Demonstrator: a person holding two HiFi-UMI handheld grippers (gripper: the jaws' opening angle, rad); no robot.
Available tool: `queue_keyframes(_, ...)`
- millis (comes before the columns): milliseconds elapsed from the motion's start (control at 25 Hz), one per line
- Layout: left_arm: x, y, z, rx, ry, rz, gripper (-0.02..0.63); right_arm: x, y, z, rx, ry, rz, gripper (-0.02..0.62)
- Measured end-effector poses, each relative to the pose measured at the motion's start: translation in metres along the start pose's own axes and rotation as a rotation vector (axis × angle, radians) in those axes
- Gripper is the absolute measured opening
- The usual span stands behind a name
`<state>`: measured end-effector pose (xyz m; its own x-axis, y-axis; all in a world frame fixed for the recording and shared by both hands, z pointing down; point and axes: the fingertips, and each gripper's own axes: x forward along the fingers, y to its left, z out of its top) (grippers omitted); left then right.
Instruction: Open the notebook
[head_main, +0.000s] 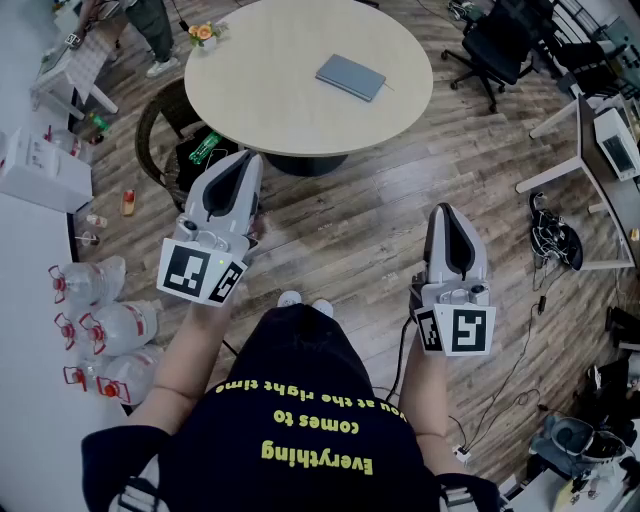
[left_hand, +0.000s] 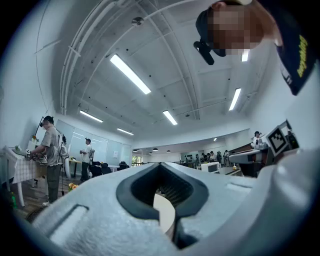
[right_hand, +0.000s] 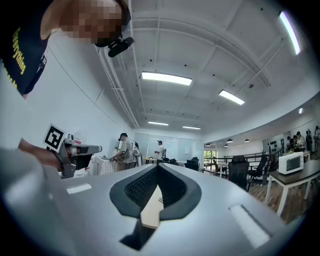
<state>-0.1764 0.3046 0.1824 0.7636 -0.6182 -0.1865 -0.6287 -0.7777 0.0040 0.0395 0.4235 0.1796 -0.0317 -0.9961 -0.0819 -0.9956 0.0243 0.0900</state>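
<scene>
Head view, looking steeply down on a standing person (head_main: 300, 400) who holds one tool in each hand above the wooden floor (head_main: 370, 230). The left tool (head_main: 244, 160) and the right tool (head_main: 447, 212) both point towards a round, pale worktop (head_main: 250, 90), and neither touches it; the left one reaches nearer to its edge. Each tool is clenched, its two jaws pressed together with nothing between them. Both gripper views confirm this: only a narrow slit remains, through which a strip of the pale worktop shows. The notebook (head_main: 350, 76), grey and closed, lies flat on the right part of the worktop, set obliquely and well apart from both tools. A small pot of flowers (head_main: 203, 35) stands at the worktop's far left rim. A black office chair (head_main: 497, 45) stands beyond the worktop to the right. A green bottle (head_main: 203, 148) shows below the worktop's near-left edge. Large water bottles (head_main: 95, 285) lie at the left margin.
</scene>
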Motion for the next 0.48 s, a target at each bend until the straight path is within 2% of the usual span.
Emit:
queue_keyframes(240,0.006,-0.015,-0.01,-0.022,-0.005,-0.007,0.003,-0.004,-0.013,-0.001,0.009,-0.014,0.018,0.012)
queue_keyframes(480,0.009,-0.018,-0.03,-0.026,0.056,0.057,0.003,-0.005,-0.026,-0.008,0.054,-0.022,0.021,0.012)
